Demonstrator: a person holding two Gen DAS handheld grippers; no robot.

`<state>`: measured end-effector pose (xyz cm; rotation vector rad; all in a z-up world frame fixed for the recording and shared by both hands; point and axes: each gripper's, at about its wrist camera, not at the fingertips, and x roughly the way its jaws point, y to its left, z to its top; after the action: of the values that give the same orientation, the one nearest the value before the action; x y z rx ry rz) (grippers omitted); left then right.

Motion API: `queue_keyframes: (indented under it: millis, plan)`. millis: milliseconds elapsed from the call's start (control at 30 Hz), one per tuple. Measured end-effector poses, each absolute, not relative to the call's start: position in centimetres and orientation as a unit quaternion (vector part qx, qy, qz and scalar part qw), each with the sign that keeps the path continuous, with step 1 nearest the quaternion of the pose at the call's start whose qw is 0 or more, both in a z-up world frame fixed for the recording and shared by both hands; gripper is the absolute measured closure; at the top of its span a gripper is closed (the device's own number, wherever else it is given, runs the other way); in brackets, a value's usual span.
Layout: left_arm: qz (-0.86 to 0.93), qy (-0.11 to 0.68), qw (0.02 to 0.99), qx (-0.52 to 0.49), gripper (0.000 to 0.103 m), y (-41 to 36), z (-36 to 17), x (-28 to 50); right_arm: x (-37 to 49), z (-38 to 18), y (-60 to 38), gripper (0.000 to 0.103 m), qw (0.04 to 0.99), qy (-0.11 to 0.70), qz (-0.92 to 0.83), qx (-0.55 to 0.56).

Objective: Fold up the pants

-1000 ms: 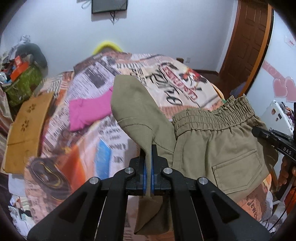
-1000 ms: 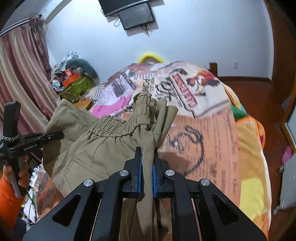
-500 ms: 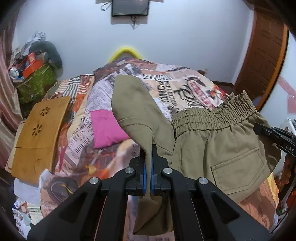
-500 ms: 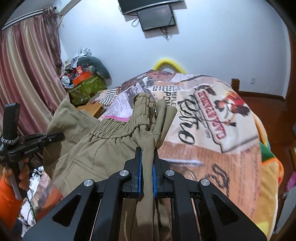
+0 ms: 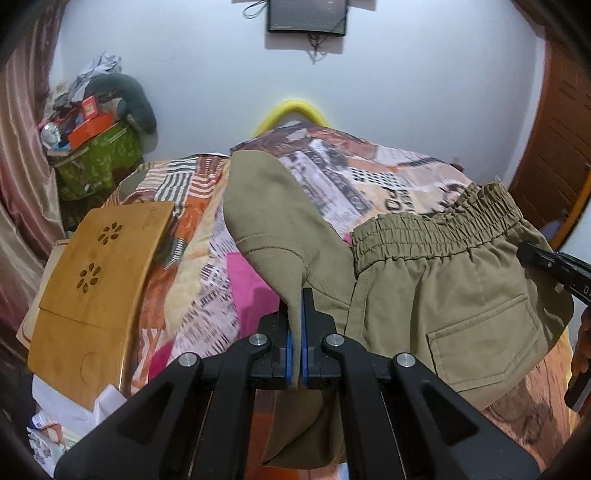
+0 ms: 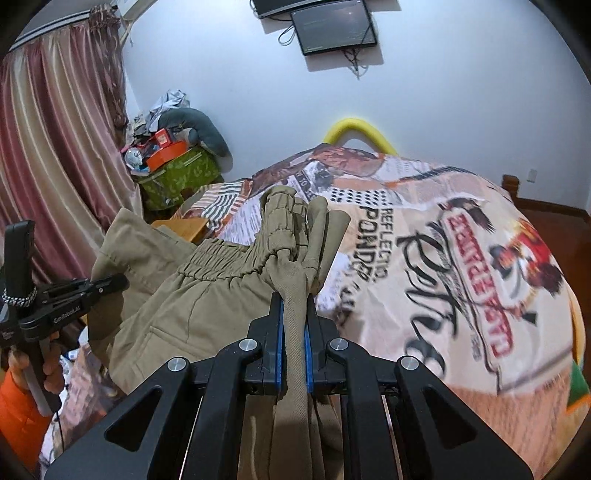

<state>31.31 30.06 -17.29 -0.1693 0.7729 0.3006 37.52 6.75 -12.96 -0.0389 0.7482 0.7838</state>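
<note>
Khaki pants (image 5: 443,295) with a gathered elastic waistband (image 5: 436,229) hang in the air above the bed, stretched between my two grippers. My left gripper (image 5: 294,306) is shut on a hemmed end of the fabric, which stands up as a rounded flap. My right gripper (image 6: 293,314) is shut on a bunched part of the pants (image 6: 207,295) at the waistband end. A back pocket (image 5: 484,343) faces the left wrist camera. In the right wrist view the left gripper (image 6: 70,295) shows at the left edge, held by a hand with an orange sleeve.
The bed's printed quilt (image 6: 443,266) lies below. A pink cloth (image 5: 247,291) lies on it under the pants. A wooden lap tray (image 5: 96,280) rests on the bed's left side. Cluttered green box (image 5: 96,158), curtain (image 6: 55,147), wall screen (image 6: 332,26), wooden door (image 5: 554,147).
Both grippers carried the pants sideways across the bed, keeping their hold; the bedside clutter and the lap tray have slid further into view, and the pink cloth now sits partly hidden under the pants.
</note>
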Motion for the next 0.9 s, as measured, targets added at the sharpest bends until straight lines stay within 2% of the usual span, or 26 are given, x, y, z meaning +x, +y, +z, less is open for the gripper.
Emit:
queue_keyframes:
  millis: [300, 633, 733, 800, 900]
  plan:
    - [0.169, 0.396, 0.896, -0.11, 0.1, 35.2, -22.2, 35.9, 41.4, -15.3, 12.6, 0.096, 0.851, 0.36, 0.379, -0.055]
    - [0.183, 0.449, 0.869, -0.099, 0.1, 38.1, -28.4, 39.8, 43.3, -20.8, 14.8, 0.096, 0.842, 0.394, 0.361, -0.074]
    - [0.185, 0.469, 0.856, -0.112, 0.095, 39.0, -29.9, 40.0, 43.8, -22.0, 13.8, 0.095, 0.839, 0.409, 0.353, -0.057]
    - [0.186, 0.478, 0.851, -0.116, 0.091, 39.3, -30.3, 39.7, 43.9, -22.3, 13.3, 0.094, 0.834, 0.421, 0.352, -0.048]
    - [0.192, 0.49, 0.844, -0.107, 0.091, 39.3, -30.8, 39.2, 43.6, -22.3, 13.0, 0.087, 0.835, 0.425, 0.344, -0.061]
